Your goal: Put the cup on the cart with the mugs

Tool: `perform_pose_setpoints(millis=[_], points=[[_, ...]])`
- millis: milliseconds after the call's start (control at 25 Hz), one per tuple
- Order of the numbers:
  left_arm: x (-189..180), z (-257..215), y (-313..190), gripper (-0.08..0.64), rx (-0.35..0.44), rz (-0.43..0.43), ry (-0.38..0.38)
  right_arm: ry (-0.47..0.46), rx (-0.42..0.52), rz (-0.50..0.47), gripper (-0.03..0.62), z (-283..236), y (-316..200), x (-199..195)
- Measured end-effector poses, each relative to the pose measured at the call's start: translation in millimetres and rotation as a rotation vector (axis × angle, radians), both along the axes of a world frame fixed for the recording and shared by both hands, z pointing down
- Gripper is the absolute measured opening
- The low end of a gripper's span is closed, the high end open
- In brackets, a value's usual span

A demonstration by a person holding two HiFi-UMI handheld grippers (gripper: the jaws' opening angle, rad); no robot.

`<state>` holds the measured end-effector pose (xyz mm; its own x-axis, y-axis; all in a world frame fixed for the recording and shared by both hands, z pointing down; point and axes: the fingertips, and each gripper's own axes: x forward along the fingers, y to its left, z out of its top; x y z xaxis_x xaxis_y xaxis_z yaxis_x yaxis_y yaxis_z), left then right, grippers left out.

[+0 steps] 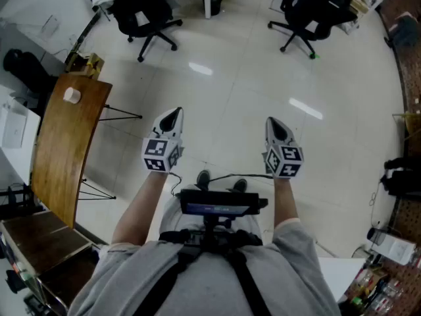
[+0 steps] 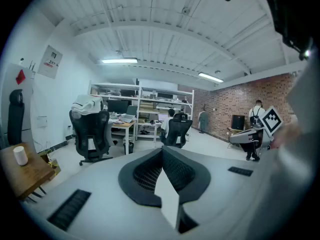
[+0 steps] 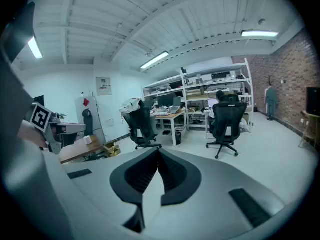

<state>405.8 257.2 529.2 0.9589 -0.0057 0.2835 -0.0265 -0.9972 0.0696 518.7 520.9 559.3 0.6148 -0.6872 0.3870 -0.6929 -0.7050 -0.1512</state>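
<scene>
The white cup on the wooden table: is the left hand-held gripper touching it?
Apart. The head view shows bare floor between the left hand-held gripper and the cup, which stands on the wooden table.

Pale glossy floor [image 1: 243, 78] ahead is left wide open; passage is only blocked leftward by the brown wooden table [image 1: 62, 157], farther off by two black office chairs [image 1: 146, 12].
</scene>
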Motion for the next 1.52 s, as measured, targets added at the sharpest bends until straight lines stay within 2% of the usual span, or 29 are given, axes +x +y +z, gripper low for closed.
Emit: perform_pose_setpoints(millis=[160, 280, 520, 720, 1000, 1200, 1360, 1520], points=[[-14.6, 0.7, -39.6, 0.005, -0.002, -0.019, -0.015, -0.006, 0.008, -0.04, 0.005, -4.5, -51.2, -8.6], [-25.9, -0.8, -73.0, 0.005, -0.004, -0.073, -0.016, -0.004, 0.015, -0.107, 0.005, -8.4, -95.2, -8.9], [-47.2, -0.9, -132.2, 0.005, 0.0, -0.272, -0.025, -0.002, 0.024, -0.302, 0.005, -9.3, -177.6, 11.9], [-76.3, -0.7, -180.9, 0.005, -0.03, -0.487, -0.022, -0.005, 0.031, -0.497, 0.005, -11.8, -254.4, 19.3], [-111.3, -5.5, -216.1, 0.005, -0.018, -0.703, -0.021, 0.002, 0.052, -0.744, 0.005, -13.4, -344.0, 12.8], [-143.7, -15.0, -229.6, 0.005, -0.001, -0.832, -0.029, 0.005, 0.058, -0.906, 0.005, -12.6, -400.5, -9.2], [-181.5, -25.3, -253.3, 0.005, 0.017, -0.928, -0.027, 0.009, 0.067, -1.031, 0.005, -17.4, -448.2, -51.5], [-214.7, -27.6, -278.7, 0.005, 0.016, -0.985, -0.02, 0.007, 0.067, -1.111, 0.005, -18.1, -490.0, -90.2]])
